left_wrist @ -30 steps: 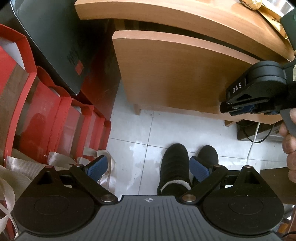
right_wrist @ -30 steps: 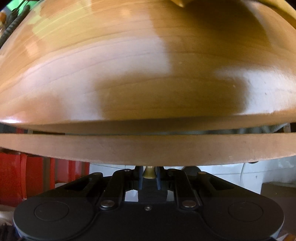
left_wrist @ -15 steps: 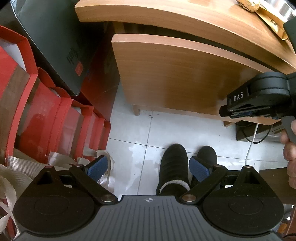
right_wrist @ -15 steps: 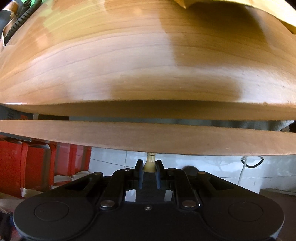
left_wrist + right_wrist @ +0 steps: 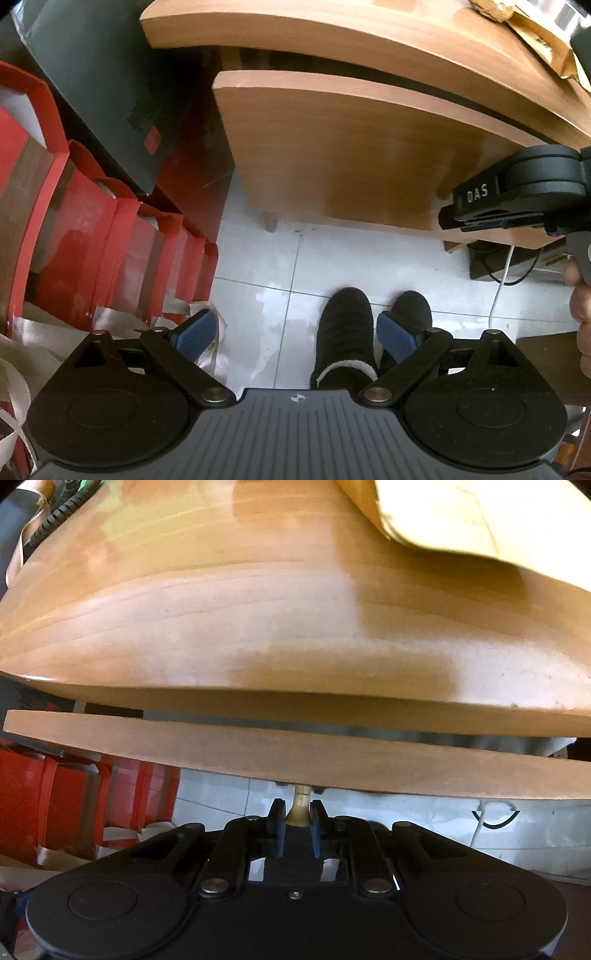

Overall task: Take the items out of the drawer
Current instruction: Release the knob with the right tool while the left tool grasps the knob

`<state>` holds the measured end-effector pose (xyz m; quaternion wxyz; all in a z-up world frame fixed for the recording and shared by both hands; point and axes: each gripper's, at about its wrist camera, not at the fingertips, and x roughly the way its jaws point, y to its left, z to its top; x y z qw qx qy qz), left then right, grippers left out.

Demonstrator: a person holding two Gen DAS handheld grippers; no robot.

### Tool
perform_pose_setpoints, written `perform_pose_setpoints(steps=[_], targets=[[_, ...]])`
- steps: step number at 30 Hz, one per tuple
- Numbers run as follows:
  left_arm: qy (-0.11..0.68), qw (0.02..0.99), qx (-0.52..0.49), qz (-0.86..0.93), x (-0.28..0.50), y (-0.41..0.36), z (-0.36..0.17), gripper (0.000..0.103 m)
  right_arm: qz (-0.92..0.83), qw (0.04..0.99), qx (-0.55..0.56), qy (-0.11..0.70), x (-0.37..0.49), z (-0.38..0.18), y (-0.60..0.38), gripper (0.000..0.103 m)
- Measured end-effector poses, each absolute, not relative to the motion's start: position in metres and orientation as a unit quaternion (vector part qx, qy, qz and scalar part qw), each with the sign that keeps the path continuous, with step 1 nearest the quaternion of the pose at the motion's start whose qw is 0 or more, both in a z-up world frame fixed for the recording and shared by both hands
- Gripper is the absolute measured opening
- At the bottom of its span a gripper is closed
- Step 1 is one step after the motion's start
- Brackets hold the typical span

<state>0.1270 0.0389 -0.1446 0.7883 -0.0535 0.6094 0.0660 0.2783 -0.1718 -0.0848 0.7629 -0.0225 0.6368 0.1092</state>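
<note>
The wooden drawer front (image 5: 332,147) stands pulled out a little from under the desk top (image 5: 332,40). My right gripper (image 5: 298,818) is shut on the small brass drawer knob (image 5: 300,808) at the lower edge of the drawer front (image 5: 295,757). In the left wrist view the right gripper (image 5: 517,199) shows from the side against the drawer's right part. A thin dark gap separates the drawer from the desk top (image 5: 258,627); the drawer's inside is hidden. My left gripper (image 5: 295,338) hangs open over the floor with nothing between its blue pads (image 5: 194,334).
Red gift bags (image 5: 92,236) and a dark box (image 5: 99,81) crowd the left side. A person's black shoes (image 5: 347,332) stand on the white tiled floor (image 5: 258,266). Yellow envelopes (image 5: 461,513) lie on the desk. A white cable (image 5: 502,273) runs at the right.
The drawer front has slid out from the desk with the right gripper on its knob, and the gap above it has widened. The left gripper has stayed put.
</note>
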Motion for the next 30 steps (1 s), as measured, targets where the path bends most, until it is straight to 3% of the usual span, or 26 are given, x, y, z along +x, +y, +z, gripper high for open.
perform_pose_setpoints(steps=[10, 12, 16, 18, 27, 30], targets=[[0.601, 0.798, -0.04, 0.02, 0.142, 0.019, -0.137, 0.091, 0.142, 0.763, -0.03, 0.63, 0.276, -0.035, -0.202, 0.025], [0.6, 0.799, -0.042, 0.009, 0.148, 0.014, -0.137, 0.091, 0.139, 0.766, -0.028, 0.627, 0.275, -0.034, -0.206, 0.035], [0.603, 0.797, -0.034, -0.024, 0.164, -0.004, -0.137, 0.089, 0.13, 0.777, -0.015, 0.615, 0.218, -0.074, -0.142, 0.042], [0.605, 0.795, -0.016, -0.036, 0.171, -0.016, -0.138, 0.089, 0.125, 0.783, -0.004, 0.61, 0.207, -0.063, -0.163, 0.049], [0.601, 0.798, -0.004, -0.04, 0.191, -0.038, -0.134, 0.089, 0.091, 0.798, 0.003, 0.595, 0.204, -0.073, -0.209, 0.052], [0.605, 0.795, -0.004, -0.043, 0.201, -0.045, -0.133, 0.083, 0.087, 0.801, 0.006, 0.592, 0.197, -0.084, -0.206, 0.052]])
